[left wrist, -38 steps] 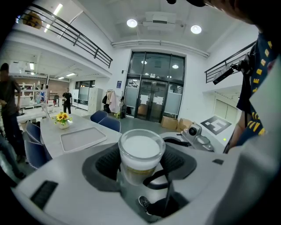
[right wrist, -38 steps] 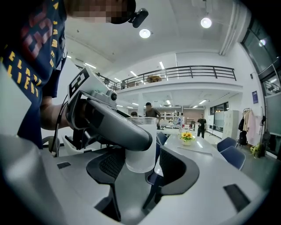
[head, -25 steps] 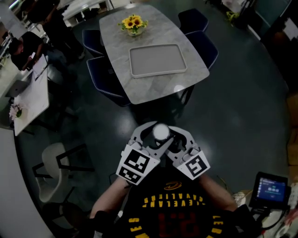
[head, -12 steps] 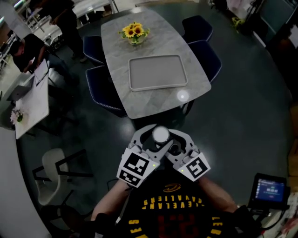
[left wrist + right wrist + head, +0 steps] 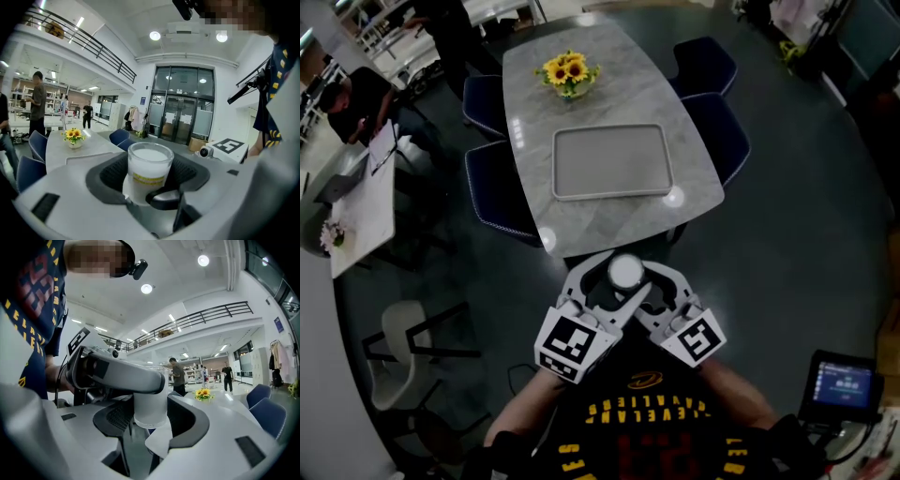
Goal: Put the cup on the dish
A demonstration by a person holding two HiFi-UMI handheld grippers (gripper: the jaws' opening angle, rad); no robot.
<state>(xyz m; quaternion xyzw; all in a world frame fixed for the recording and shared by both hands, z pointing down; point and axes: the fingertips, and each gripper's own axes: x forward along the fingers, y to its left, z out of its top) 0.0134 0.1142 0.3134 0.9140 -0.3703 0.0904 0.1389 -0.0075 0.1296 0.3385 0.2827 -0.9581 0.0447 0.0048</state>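
Note:
A white frosted cup (image 5: pixel 625 272) is held upright in front of the person's chest, over the dark floor. My left gripper (image 5: pixel 602 284) and right gripper (image 5: pixel 651 284) both close round it from opposite sides, their jaws crossing into a ring. In the left gripper view the cup (image 5: pixel 149 168) stands between the black pads, with a yellow band on it. The right gripper view shows the cup (image 5: pixel 150 401) between its pads, with the left gripper lying across above it. A grey tray (image 5: pixel 610 161) lies on the marble table (image 5: pixel 609 211) ahead, apart from the cup.
A vase of sunflowers (image 5: pixel 568 71) stands at the table's far end. Dark blue chairs (image 5: pixel 719 131) flank the table on both sides. People stand and sit at the far left (image 5: pixel 354 98). A white chair (image 5: pixel 401 349) is at the left, a small screen (image 5: pixel 842 384) at the lower right.
The table and tray have slid nearer to the grippers in the head view. Both grippers stay closed round the cup in front of the chest.

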